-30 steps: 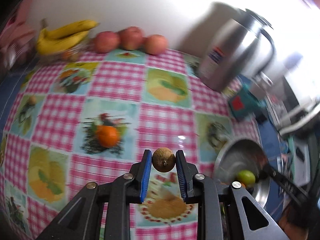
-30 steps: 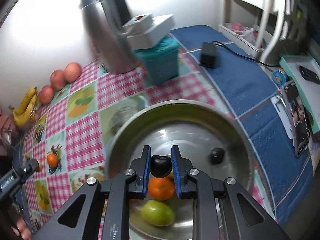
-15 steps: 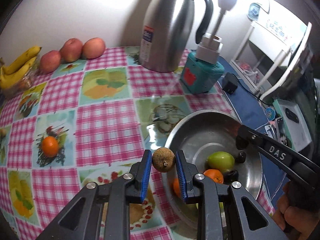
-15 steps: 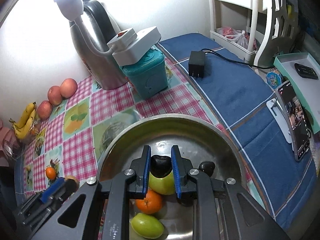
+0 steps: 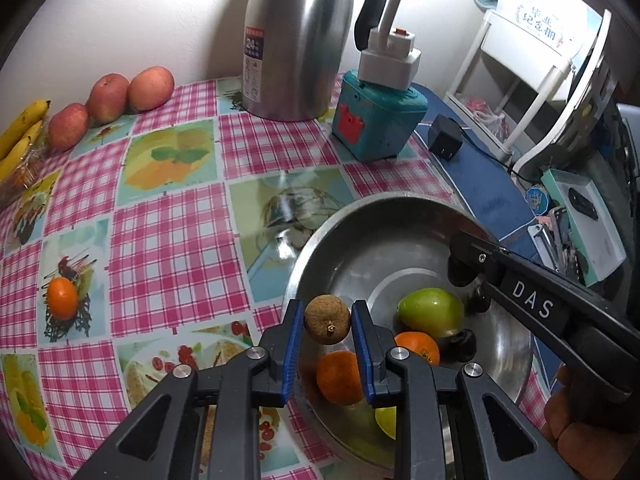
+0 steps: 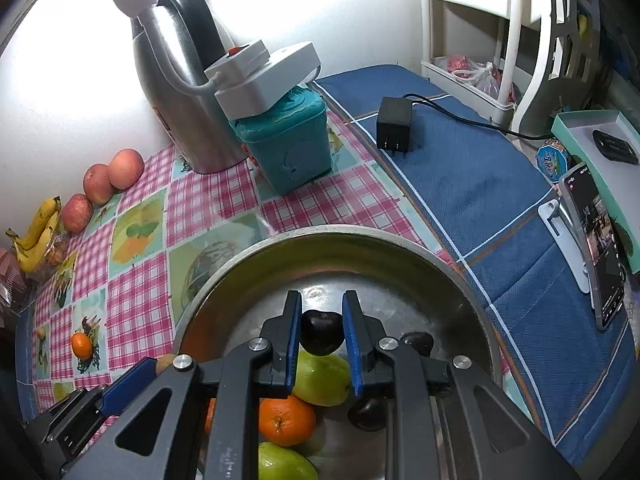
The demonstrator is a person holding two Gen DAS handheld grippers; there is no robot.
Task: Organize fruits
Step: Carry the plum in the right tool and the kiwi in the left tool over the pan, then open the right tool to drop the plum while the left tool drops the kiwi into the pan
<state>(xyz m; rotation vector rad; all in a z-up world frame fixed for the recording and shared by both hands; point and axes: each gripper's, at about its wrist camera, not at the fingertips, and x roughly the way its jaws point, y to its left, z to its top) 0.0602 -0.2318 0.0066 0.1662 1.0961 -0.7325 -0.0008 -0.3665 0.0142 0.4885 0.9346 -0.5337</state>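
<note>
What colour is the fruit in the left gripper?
Dull brown fruit, clearest in the left wrist view.

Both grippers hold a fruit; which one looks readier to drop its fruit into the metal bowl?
Probably the right gripper: its dark fruit hangs over the bowl's inside, while the left gripper's brown fruit is only at the rim.

Brown fruit (image 5: pixel 327 319), perhaps longan, above bowl (image 5: pixel 320 240)
</note>
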